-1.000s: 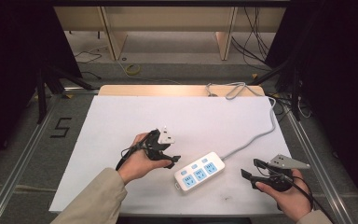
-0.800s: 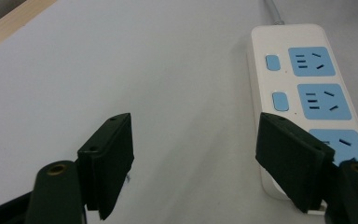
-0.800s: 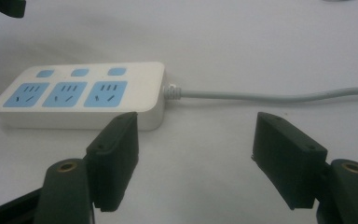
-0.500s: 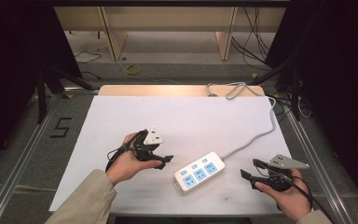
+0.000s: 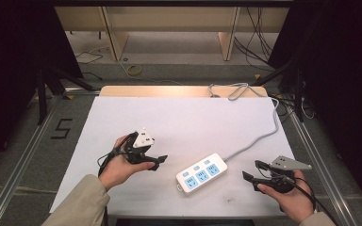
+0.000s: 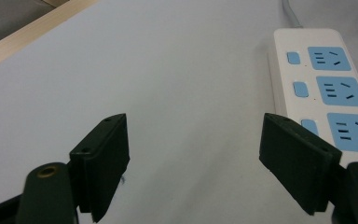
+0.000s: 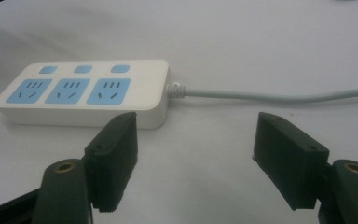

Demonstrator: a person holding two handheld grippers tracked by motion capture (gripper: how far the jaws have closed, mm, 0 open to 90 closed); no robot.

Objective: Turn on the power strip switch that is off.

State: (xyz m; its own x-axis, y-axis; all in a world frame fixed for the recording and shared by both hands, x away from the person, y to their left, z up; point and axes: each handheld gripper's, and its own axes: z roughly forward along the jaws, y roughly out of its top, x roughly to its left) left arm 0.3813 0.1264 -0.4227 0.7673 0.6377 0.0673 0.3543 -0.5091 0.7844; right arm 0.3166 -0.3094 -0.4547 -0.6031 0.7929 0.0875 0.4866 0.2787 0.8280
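A white power strip (image 5: pixel 201 173) with three blue sockets lies on the white table top (image 5: pixel 179 117), near the front edge. Its grey cable (image 5: pixel 259 136) runs off to the back right. My left gripper (image 5: pixel 159 162) hovers a short way left of the strip and points at it. Its jaws have just been opening and now stand open with nothing between them. In the left gripper view the strip (image 6: pixel 326 88) lies ahead to the right of the gripper (image 6: pixel 193 140). My right gripper (image 5: pixel 250 169) rests open to the right of the strip, which (image 7: pixel 84 91) lies just beyond its empty jaws (image 7: pixel 196 135).
The cable (image 7: pixel 270 96) crosses the table in front of the right gripper. A wooden strip (image 5: pixel 179 91) borders the table's far edge. Beyond it are the floor, shelf legs and loose cables (image 5: pixel 132 70). A metal frame rail (image 5: pixel 23 155) runs along the left side.
My left hand has drawn back to the left, away from the power strip, with its jaws a little wider. The right hand and the strip have not moved.
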